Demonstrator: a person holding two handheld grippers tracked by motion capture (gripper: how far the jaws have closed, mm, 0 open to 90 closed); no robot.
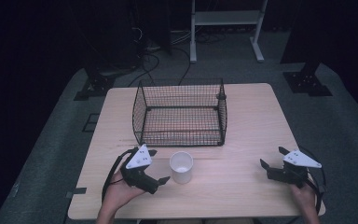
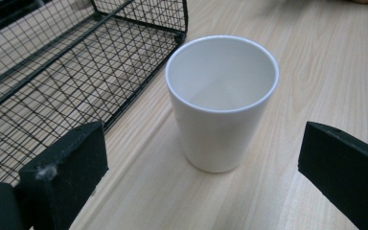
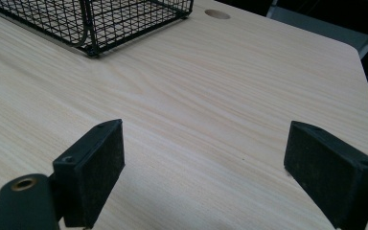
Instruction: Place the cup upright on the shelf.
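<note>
High view, surface: we see a pale wood surface (image 1: 242,126) with a black wire basket (image 1: 179,113) standing on its far middle part
High view, cup: a white cup (image 1: 181,167) stands upright on the surface just in front of the basket's near wall, apart from it
High view, left gripper: our left gripper (image 1: 160,166) lies low just left of the cup, held by a hand (image 1: 117,189); its jaws are spread wide and point toward the cup without touching it
High view, right gripper: our right gripper (image 1: 273,157) sits near the right edge of the surface, well apart from the cup, jaws spread and holding nothing

Left gripper view, cup: the cup (image 2: 222,103) stands upright and empty, ahead of and between the two black jaws, which are released and clear of its wall on both sides
Left gripper view, basket: the basket (image 2: 72,72) runs along the left, its corner just beside the cup's rim

Right gripper view, jaws: we see both jaws far apart, with bare wood between them
Right gripper view, basket: a corner of the basket (image 3: 100,21) shows at the top left, and a round hole (image 3: 217,14) in the surface lies beyond it
</note>
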